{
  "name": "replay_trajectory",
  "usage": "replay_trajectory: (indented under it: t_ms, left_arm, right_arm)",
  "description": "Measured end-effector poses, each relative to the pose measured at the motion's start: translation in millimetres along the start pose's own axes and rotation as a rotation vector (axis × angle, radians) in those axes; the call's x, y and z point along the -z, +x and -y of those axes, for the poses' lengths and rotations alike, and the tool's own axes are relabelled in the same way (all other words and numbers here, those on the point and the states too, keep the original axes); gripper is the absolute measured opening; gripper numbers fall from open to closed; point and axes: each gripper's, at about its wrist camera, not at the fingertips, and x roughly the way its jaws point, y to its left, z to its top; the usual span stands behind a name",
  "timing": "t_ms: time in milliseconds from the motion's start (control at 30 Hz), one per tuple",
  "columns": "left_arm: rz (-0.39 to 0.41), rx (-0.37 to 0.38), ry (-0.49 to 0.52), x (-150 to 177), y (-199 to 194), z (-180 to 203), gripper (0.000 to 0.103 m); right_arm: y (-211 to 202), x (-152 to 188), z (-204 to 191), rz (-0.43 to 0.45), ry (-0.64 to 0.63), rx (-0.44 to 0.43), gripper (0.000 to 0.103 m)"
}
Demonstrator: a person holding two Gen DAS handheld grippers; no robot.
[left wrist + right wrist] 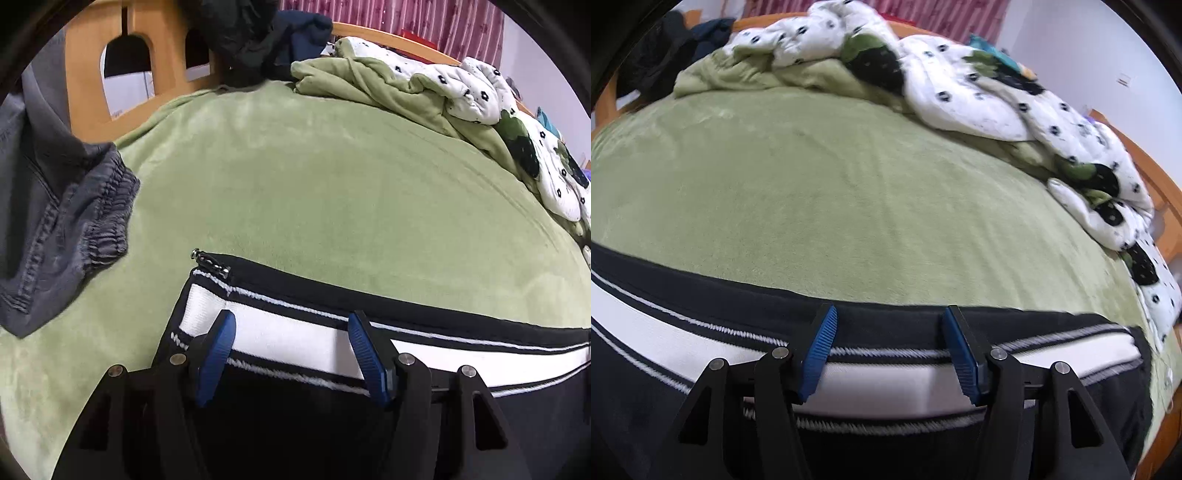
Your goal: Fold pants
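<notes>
The black track pants lay stretched along the near edge of the bed, their broad white side stripe running between both views. A zipper pull marked the end at the left, apparently an ankle cuff. The left hand-held gripper hovered over that zipped end with its blue pads spread apart, the white stripe visible between them but not pinched. The right hand-held gripper stood likewise spread above the other end, pads clear of the cloth; this view was slightly blurred, so I could not be sure whether the tips brushed the fabric.

With both ends released, the fold looked set down but loose. The slick material might creep or spring open on the plush green blanket. A pad dragged across the stripe would pull the layers askew. The grey elastic-waisted garment lay near the left end, toward the bed's left edge, and could be snagged by a careless sweep. The crumpled flowered quilt along the far edge sat well apart, posing little trouble.
</notes>
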Motion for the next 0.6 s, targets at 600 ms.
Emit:
replay_trajectory:
  t_ms: [600]
  left_arm:
    - [-0.123, 0.556, -0.142, 195.6, -123.8, 69.2, 0.06]
  right_arm:
    - [-153.0, 59.5, 10.9, 0.108, 0.148, -0.157, 0.06]
